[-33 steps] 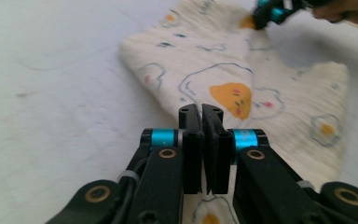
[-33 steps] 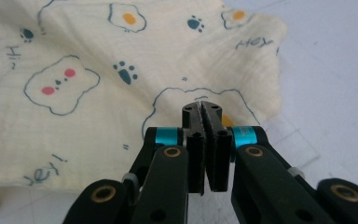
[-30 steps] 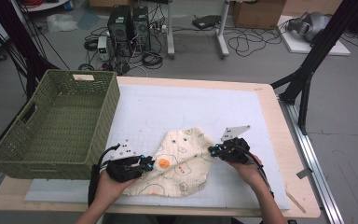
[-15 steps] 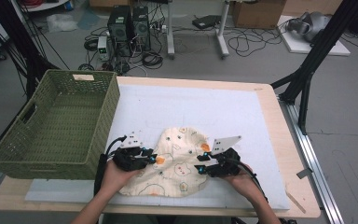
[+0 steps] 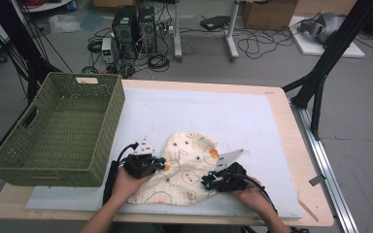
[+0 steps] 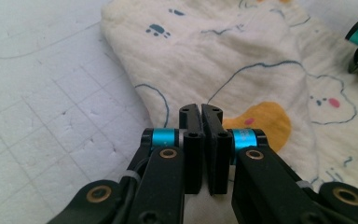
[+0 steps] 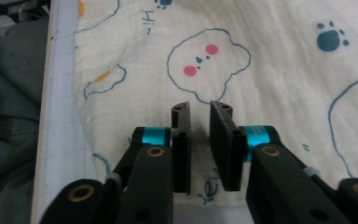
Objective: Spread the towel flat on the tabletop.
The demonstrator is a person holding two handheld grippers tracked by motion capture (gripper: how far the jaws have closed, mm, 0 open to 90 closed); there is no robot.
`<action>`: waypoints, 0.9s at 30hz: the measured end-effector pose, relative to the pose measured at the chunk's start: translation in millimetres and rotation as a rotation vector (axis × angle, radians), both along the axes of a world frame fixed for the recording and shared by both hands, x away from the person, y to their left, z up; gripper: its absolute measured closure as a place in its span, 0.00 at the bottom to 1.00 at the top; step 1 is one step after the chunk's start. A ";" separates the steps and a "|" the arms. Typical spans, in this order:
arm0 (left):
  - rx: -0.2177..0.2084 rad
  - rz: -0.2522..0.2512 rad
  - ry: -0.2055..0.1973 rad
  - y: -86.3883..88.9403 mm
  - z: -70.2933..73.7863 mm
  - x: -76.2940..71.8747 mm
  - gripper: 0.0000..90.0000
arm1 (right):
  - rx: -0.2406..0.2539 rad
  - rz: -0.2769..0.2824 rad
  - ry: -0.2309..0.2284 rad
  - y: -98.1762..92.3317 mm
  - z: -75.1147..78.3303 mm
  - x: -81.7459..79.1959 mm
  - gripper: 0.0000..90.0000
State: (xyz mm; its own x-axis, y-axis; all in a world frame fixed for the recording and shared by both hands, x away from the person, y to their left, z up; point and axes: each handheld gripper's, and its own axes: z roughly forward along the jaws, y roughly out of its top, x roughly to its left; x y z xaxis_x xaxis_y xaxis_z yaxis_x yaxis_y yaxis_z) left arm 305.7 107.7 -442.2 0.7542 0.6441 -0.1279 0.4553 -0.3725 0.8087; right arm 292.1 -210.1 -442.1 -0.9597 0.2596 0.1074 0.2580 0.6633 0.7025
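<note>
Your cloth (image 5: pixel 187 167) lies crumpled near the middle of the surface's (image 5: pixel 243 116) near edge, with the basket (image 5: pixel 94 141) well apart at the left edge. Your left hand-held gripper (image 6: pixel 200 109) has just been closing and its jaws now meet at the cloth's left border. I cannot tell whether a fold is caught between them, so a lift could come away empty. Your right hand-held gripper (image 7: pixel 200 108) has also been closing, but a narrow gap remains and its jaws sit over flat fabric with nothing clearly between them. If only one side grips, the cloth will likely drag, bunch further or slide off the near edge.
</note>
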 end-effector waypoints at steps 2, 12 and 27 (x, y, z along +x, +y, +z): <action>-0.004 -0.002 -0.004 1.0 1.6 0.0 0.95 | -0.006 0.010 -0.013 -3.0 1.1 -1.4 0.99; -0.061 0.028 -0.025 7.8 6.6 0.5 0.79 | 0.027 -0.013 -0.030 -37.5 19.0 -18.0 0.99; -0.024 0.044 0.004 3.4 -2.8 10.8 0.79 | 0.061 -0.098 -0.053 -44.5 22.1 -6.5 0.80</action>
State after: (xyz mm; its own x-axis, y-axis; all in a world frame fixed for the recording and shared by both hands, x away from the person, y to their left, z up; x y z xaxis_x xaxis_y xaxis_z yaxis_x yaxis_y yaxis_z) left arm 316.5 111.1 -445.0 0.7243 0.6736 -0.1472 0.4744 -0.3320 0.8153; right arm 285.6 -254.6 -420.0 -0.9350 0.3467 0.0753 0.2805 0.5924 0.7552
